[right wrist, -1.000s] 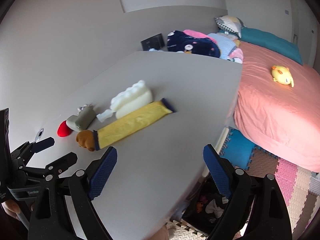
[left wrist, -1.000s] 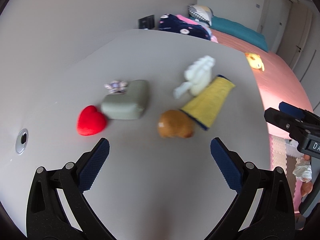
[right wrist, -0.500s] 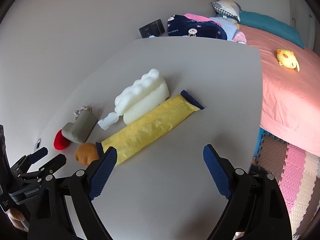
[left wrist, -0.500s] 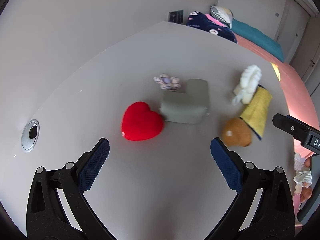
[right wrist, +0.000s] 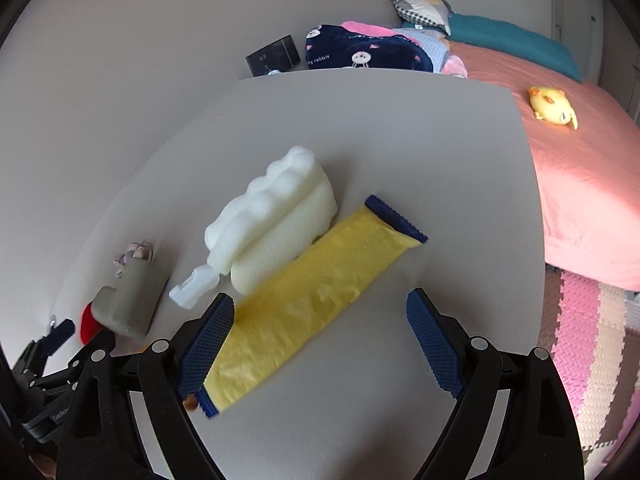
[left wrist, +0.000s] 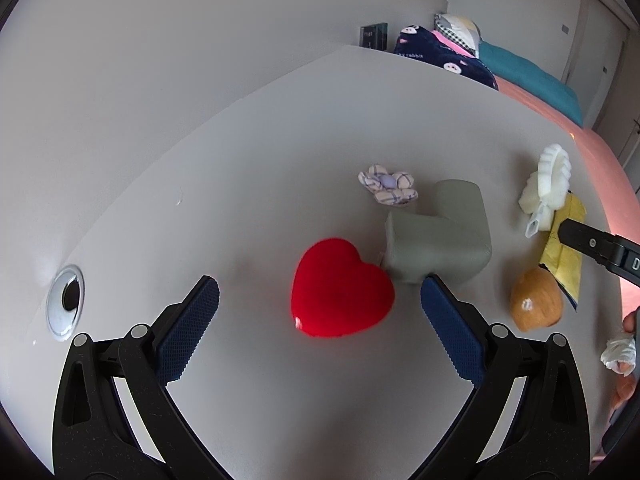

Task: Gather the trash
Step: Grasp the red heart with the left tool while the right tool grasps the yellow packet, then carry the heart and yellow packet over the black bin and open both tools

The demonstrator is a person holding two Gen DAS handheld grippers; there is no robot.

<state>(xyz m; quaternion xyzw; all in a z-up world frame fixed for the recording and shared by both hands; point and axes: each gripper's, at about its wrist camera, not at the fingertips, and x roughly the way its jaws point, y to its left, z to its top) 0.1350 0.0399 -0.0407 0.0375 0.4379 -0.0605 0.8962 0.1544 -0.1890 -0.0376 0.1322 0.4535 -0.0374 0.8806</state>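
Observation:
Several items lie on a grey table (left wrist: pixel 280 140). My left gripper (left wrist: pixel 320 300) is open just above and in front of a red heart (left wrist: pixel 340 290). Behind the heart lie a grey L-shaped foam piece (left wrist: pixel 440 232) and a small checked cloth flower (left wrist: pixel 387 188). A brown round lump (left wrist: pixel 535 304) lies to the right. My right gripper (right wrist: pixel 320 320) is open over a yellow wrapper with blue ends (right wrist: pixel 312 304). White foam pieces (right wrist: pixel 276 216) lie beside the wrapper. The wrapper (left wrist: pixel 564 248) and white foam (left wrist: pixel 548 184) also show in the left wrist view.
A metal cable grommet (left wrist: pixel 65 302) sits in the table at the left. A pink bed (right wrist: pixel 580 168) with a yellow plush (right wrist: pixel 552 106) stands past the table's right edge. Foam floor mats (right wrist: pixel 592 340) lie below. Crumpled white trash (left wrist: pixel 620 354) shows on the floor.
My left gripper has swung left and closer, from the brown lump to the red heart. My right gripper has moved forward and down over the yellow wrapper.

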